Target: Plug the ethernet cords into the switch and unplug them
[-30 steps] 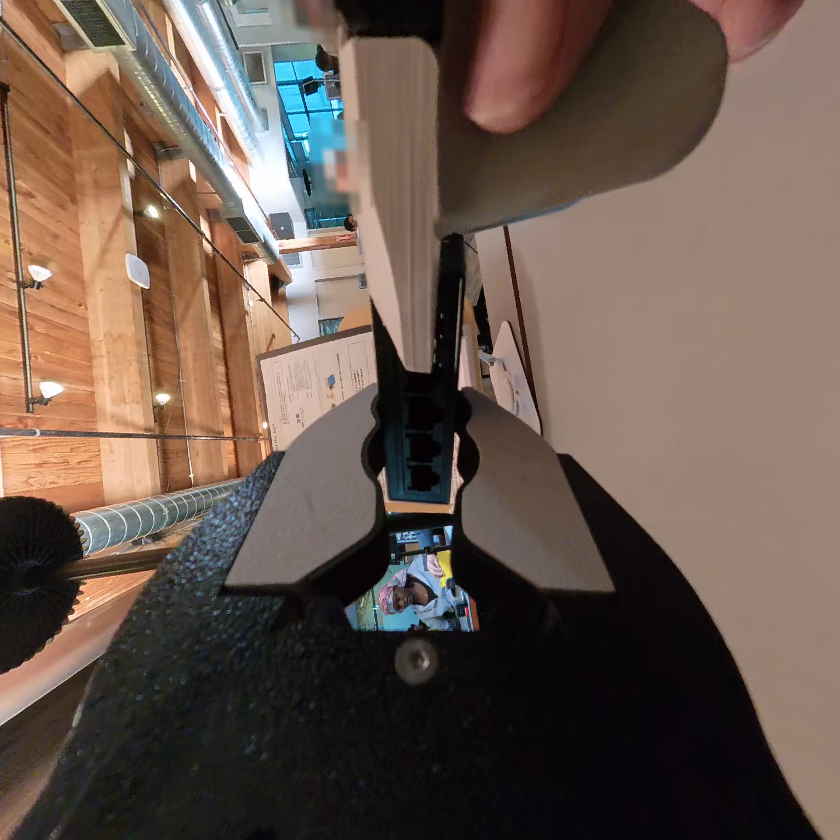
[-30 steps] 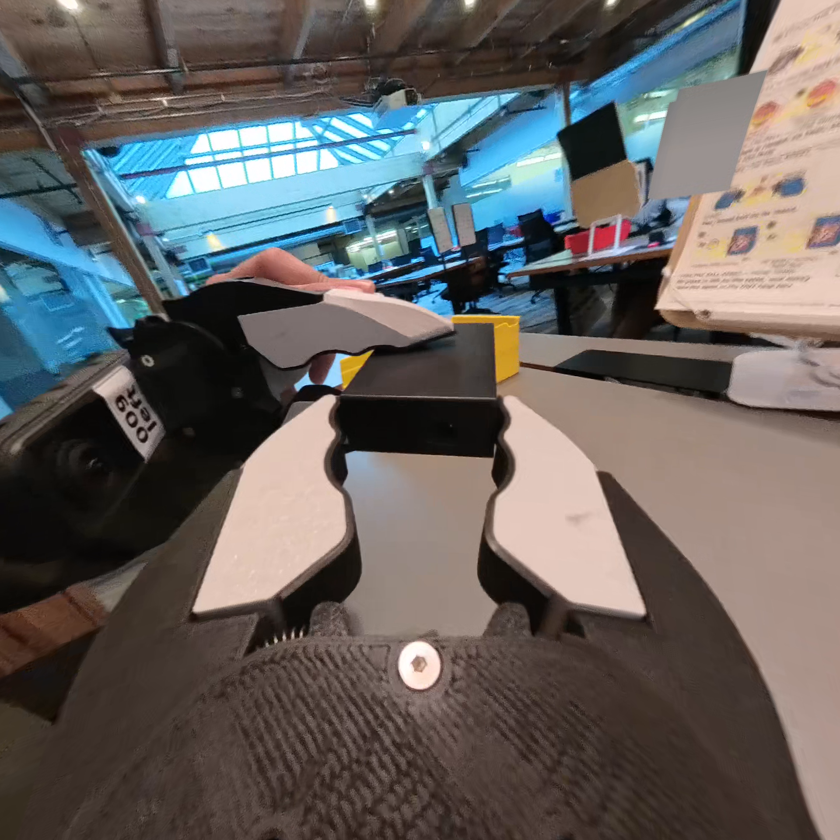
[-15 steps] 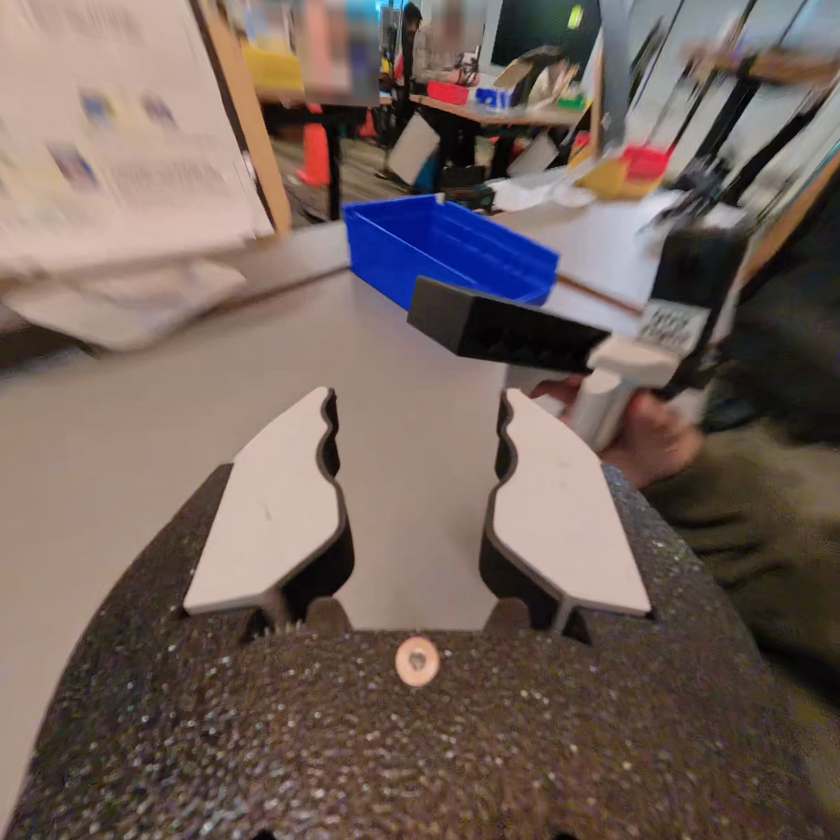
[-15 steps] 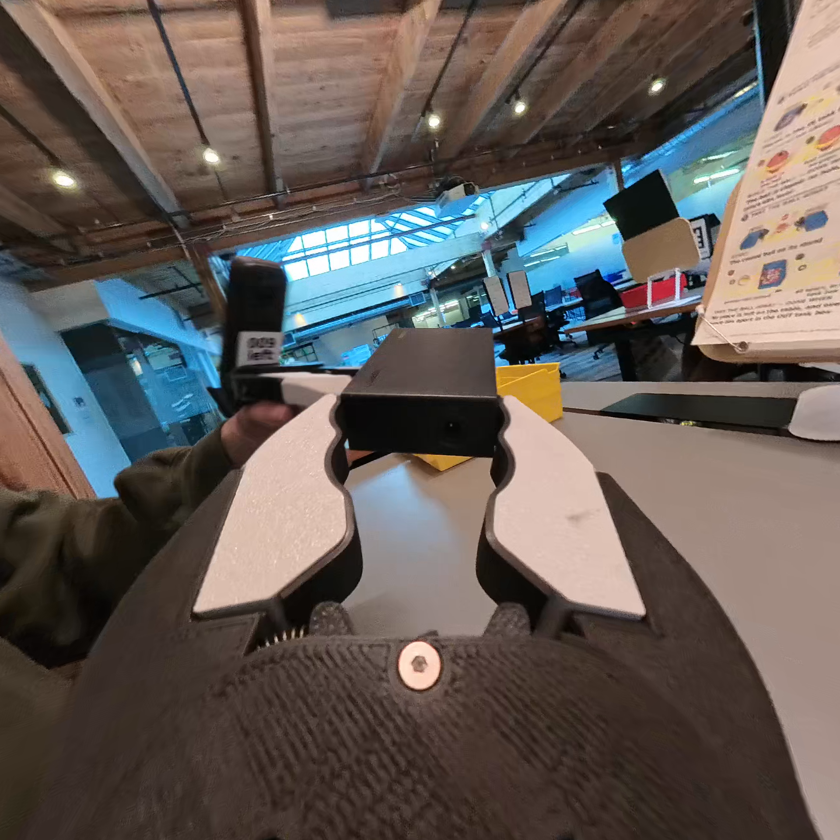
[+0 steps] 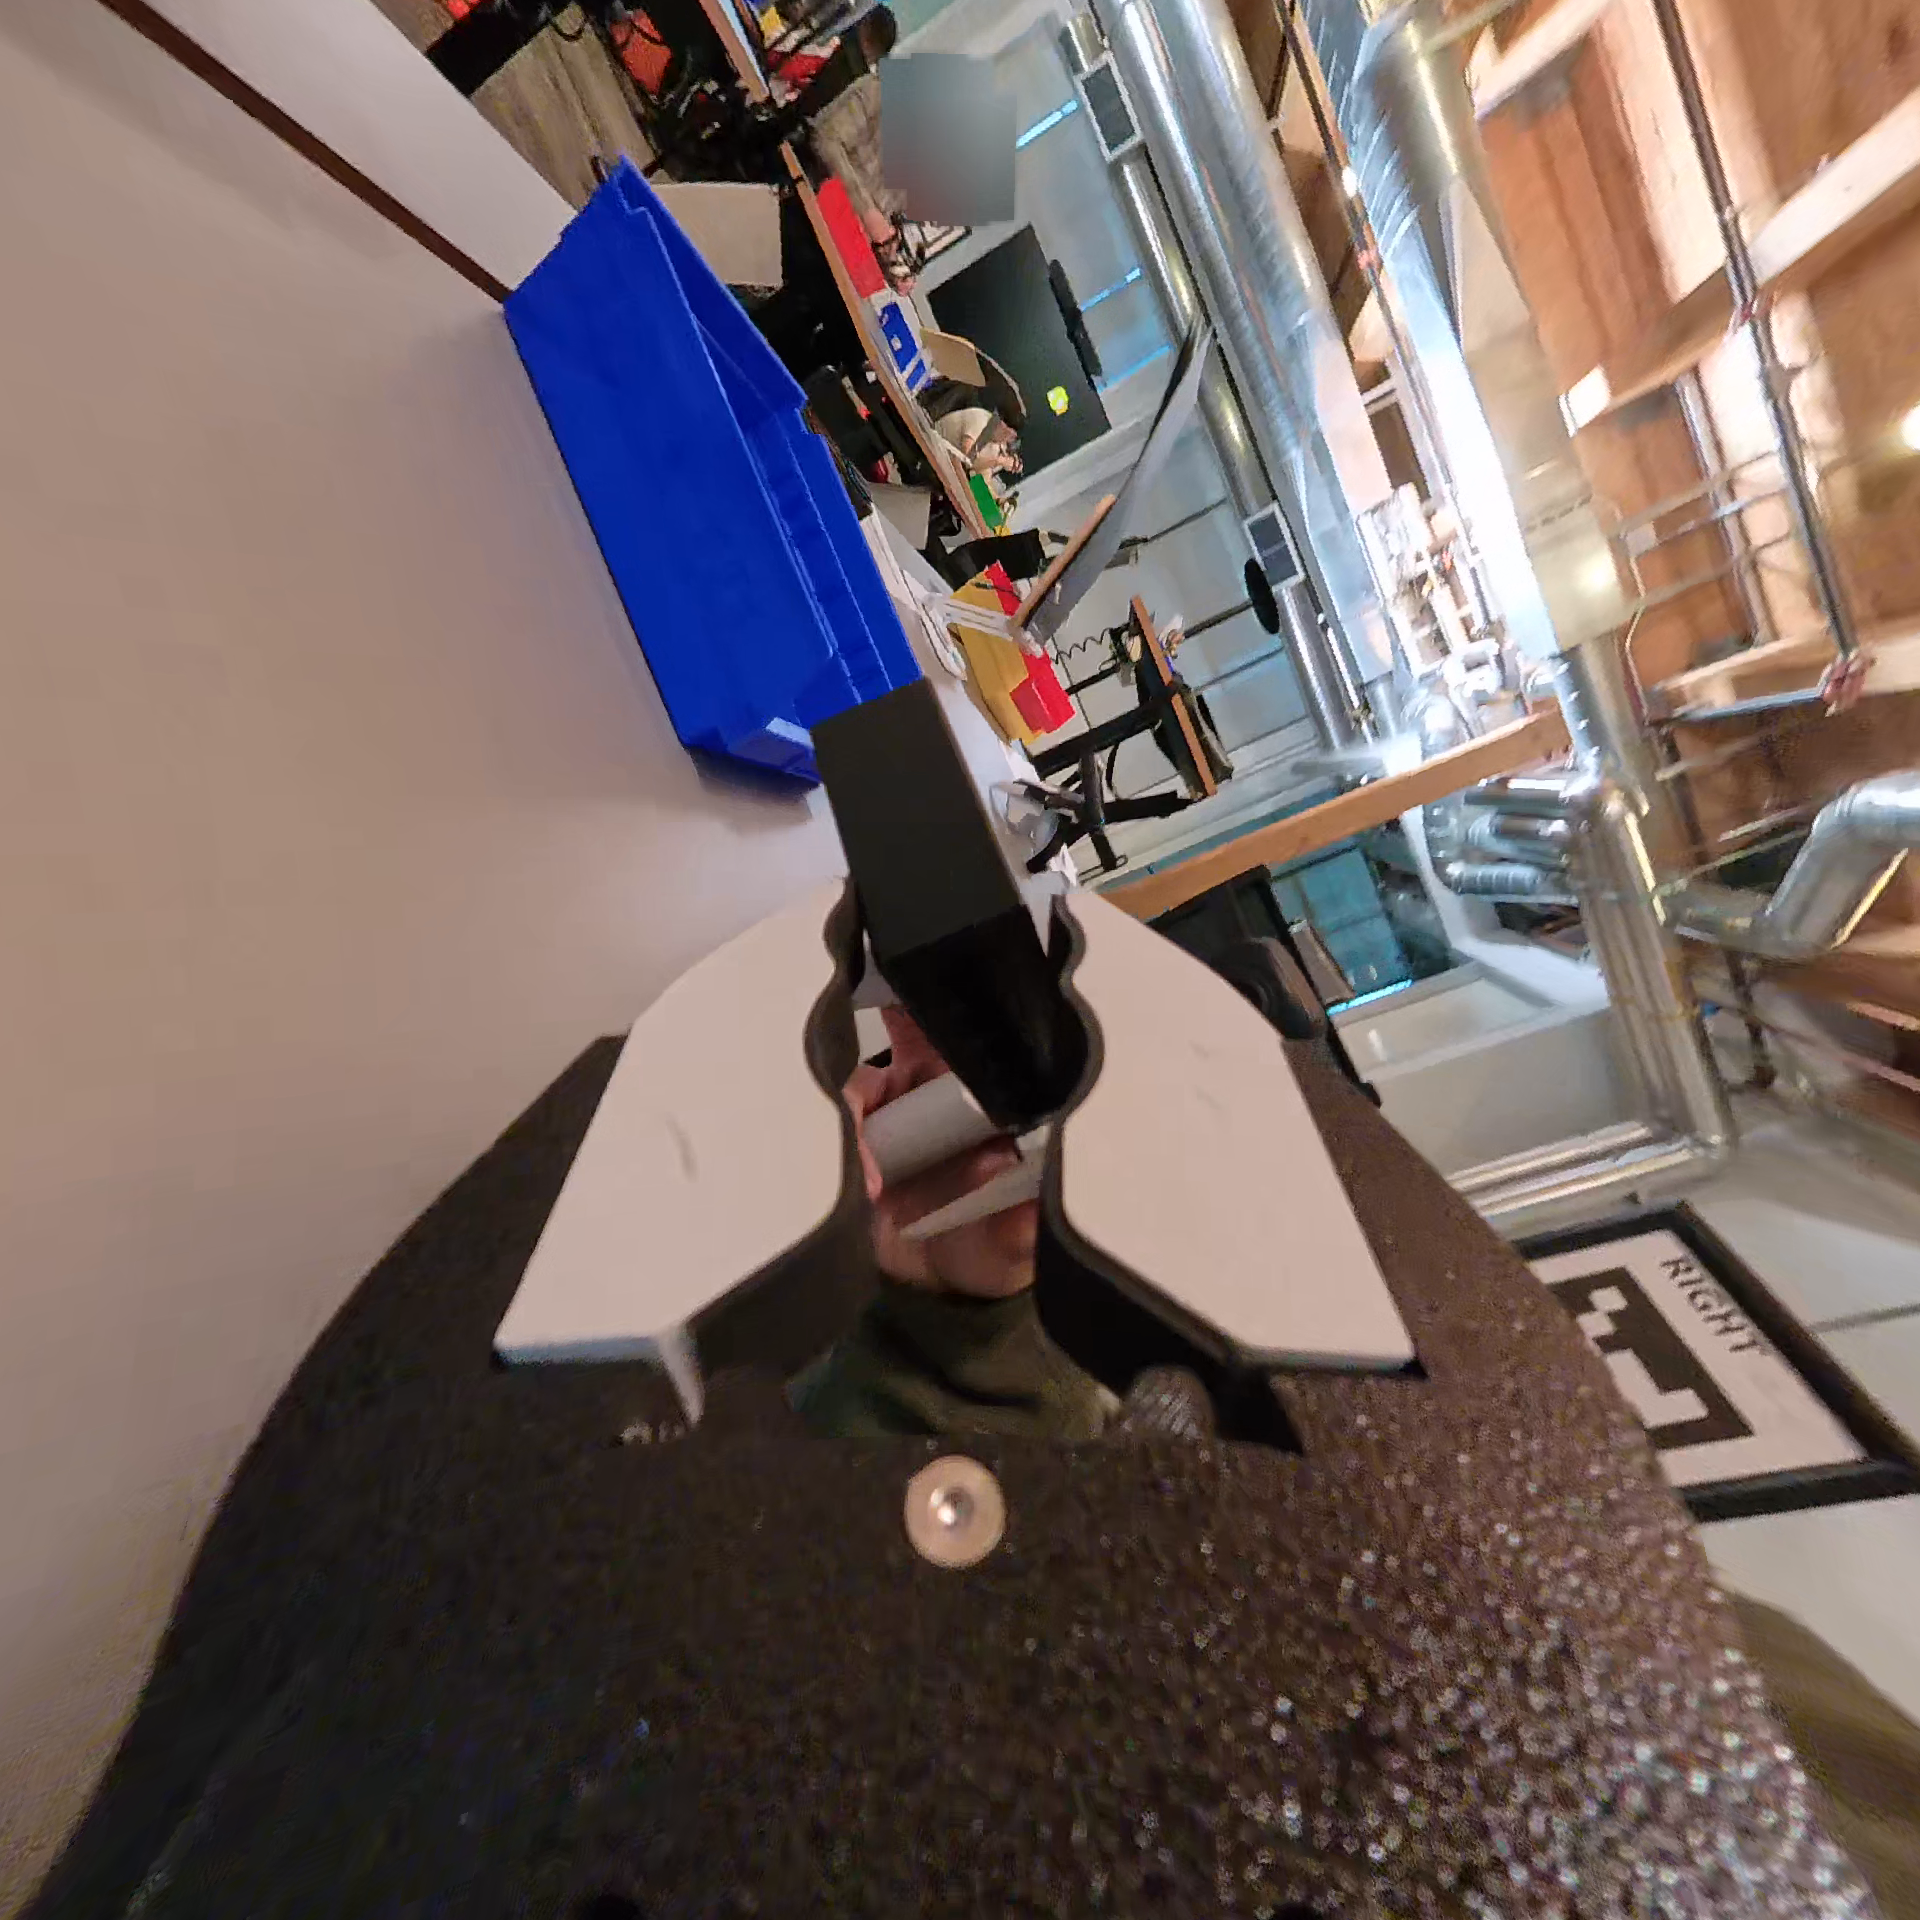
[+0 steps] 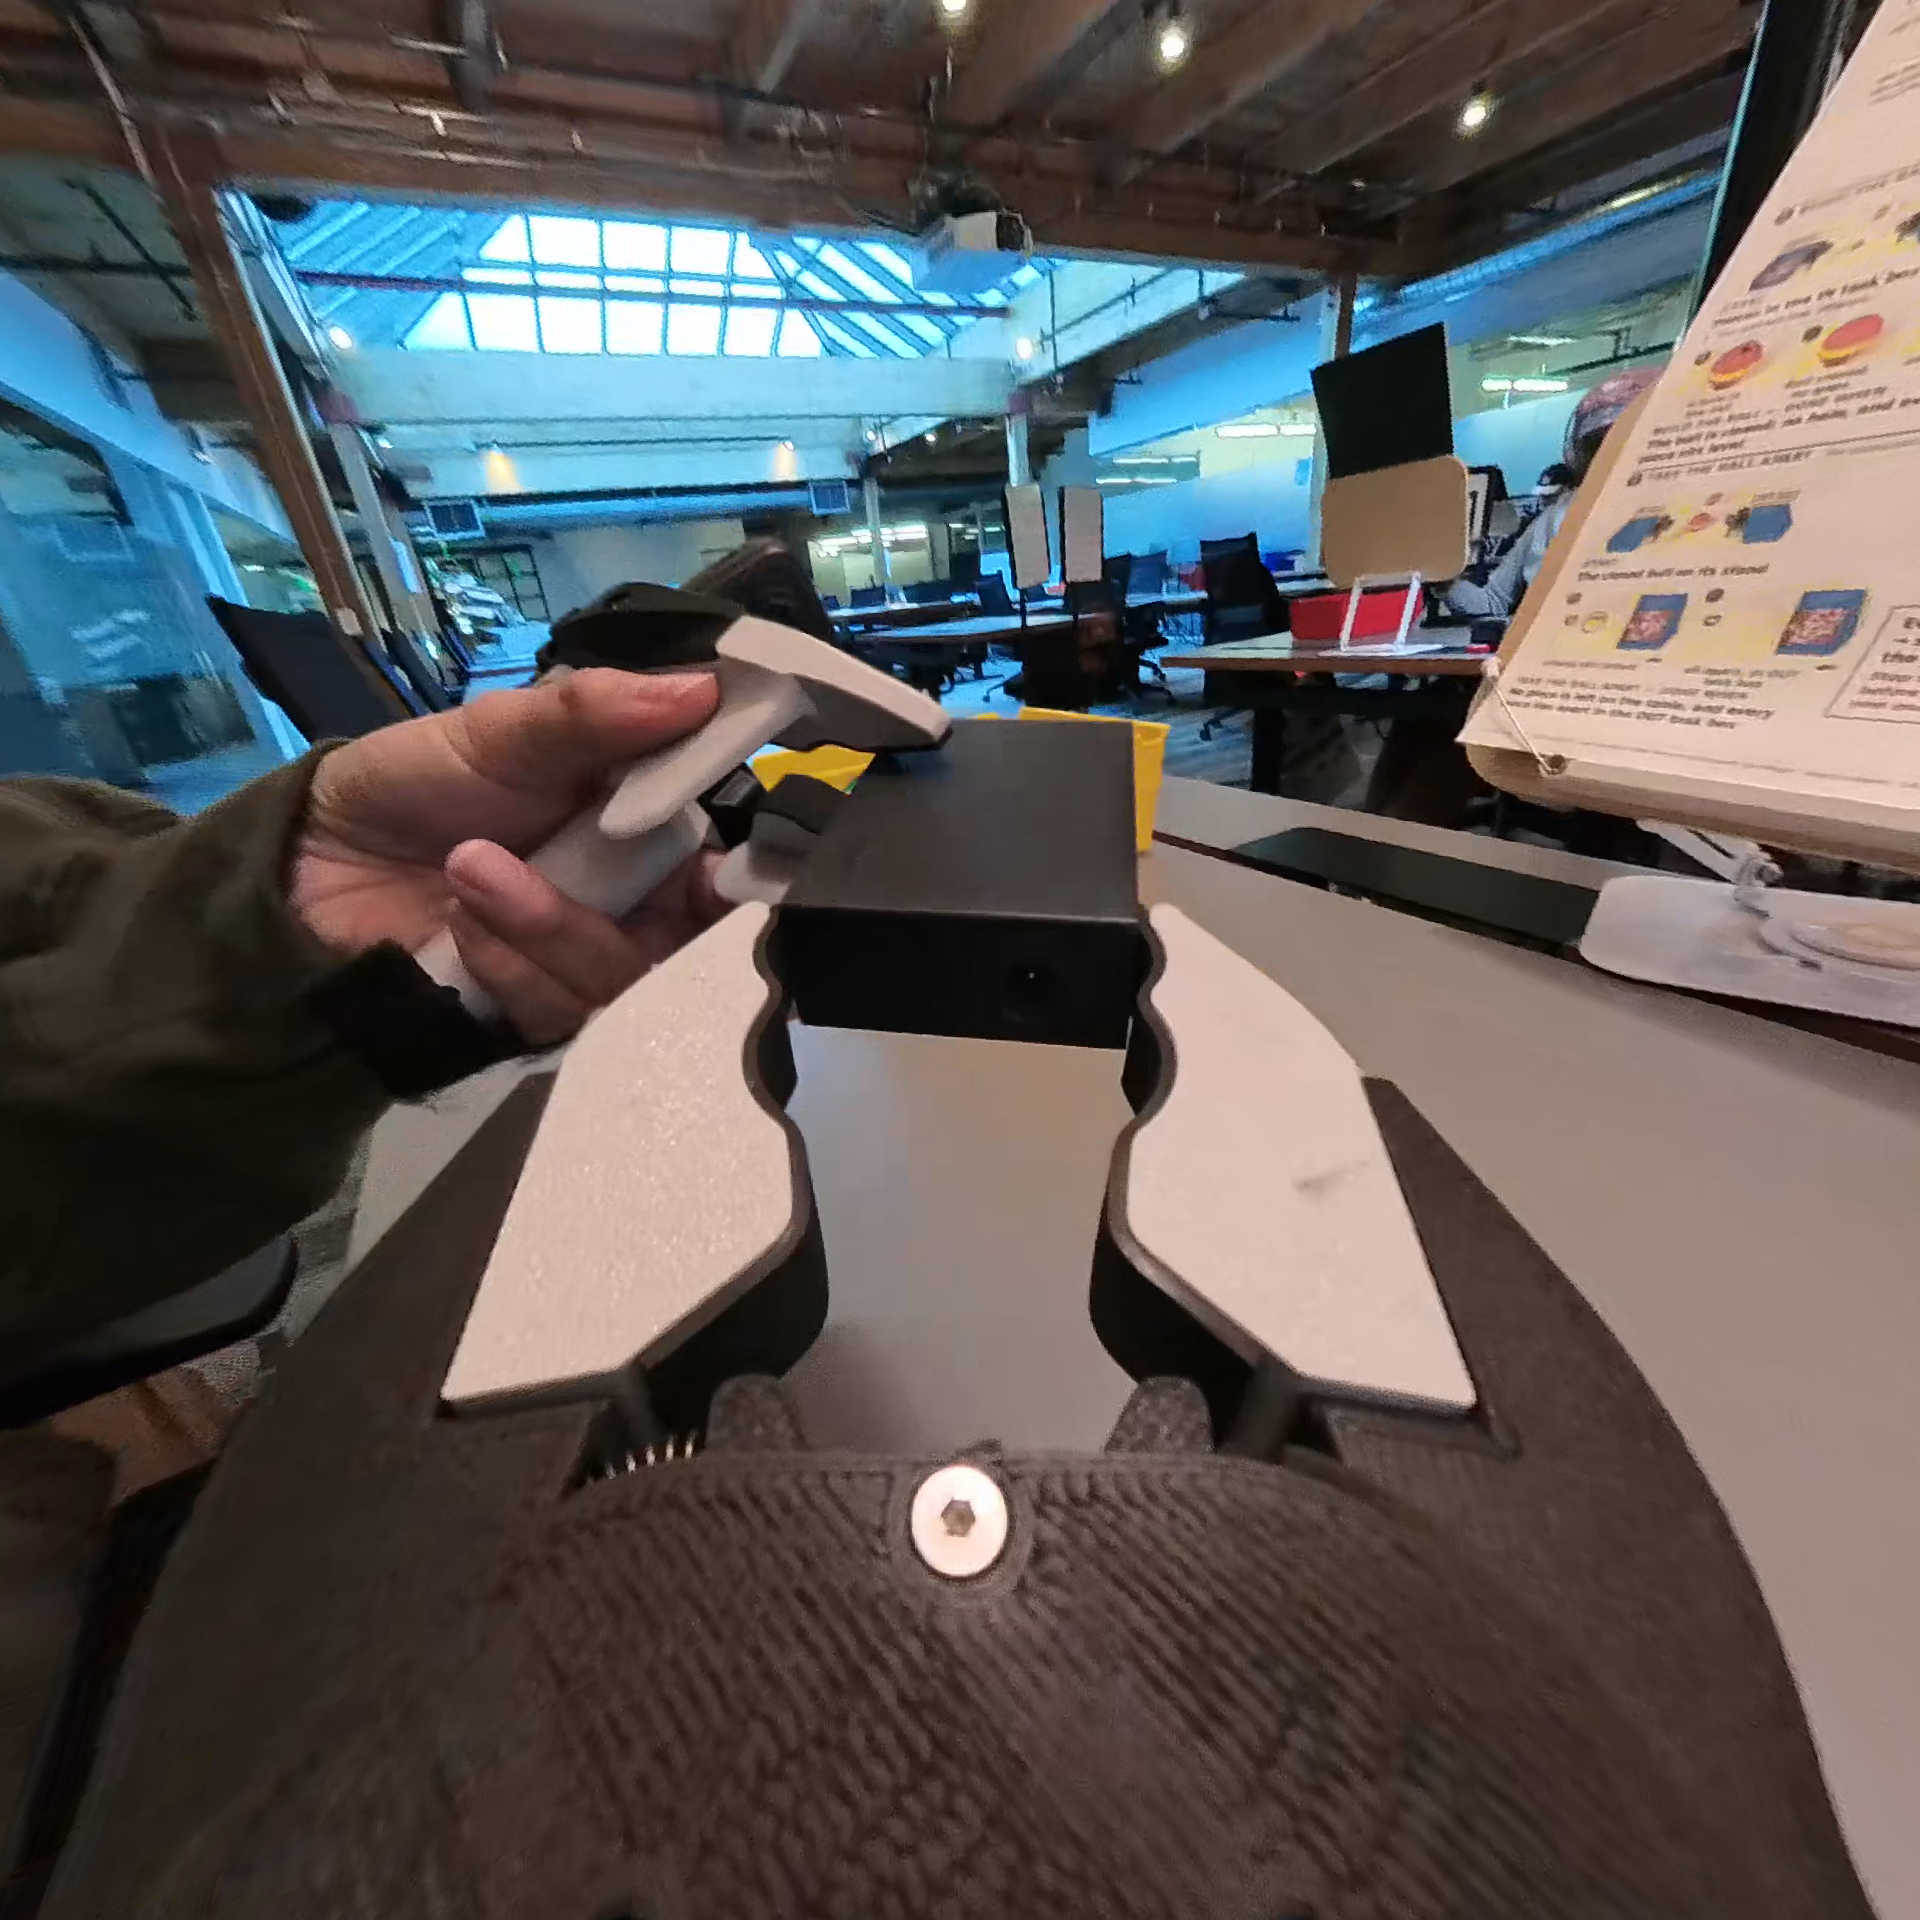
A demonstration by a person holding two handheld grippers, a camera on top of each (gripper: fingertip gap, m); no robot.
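Between both tools' (image 6: 958, 971) matte fingers, boxy black switch (image 6: 966, 873).

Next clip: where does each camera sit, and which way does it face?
Left wrist view: on the left tongs, rolled sideways, facing the switch and blue bin; own tongs show.
Right wrist view: on the right tongs, level across the table; own tongs, left hand show.
Shared: the switch, gripped by both tongs.

switch (image 6: 961, 883) — black | bin (image 5: 686, 488) — blue | fingers (image 6: 644, 1195) — grey | table (image 6: 1558, 1195) — grey
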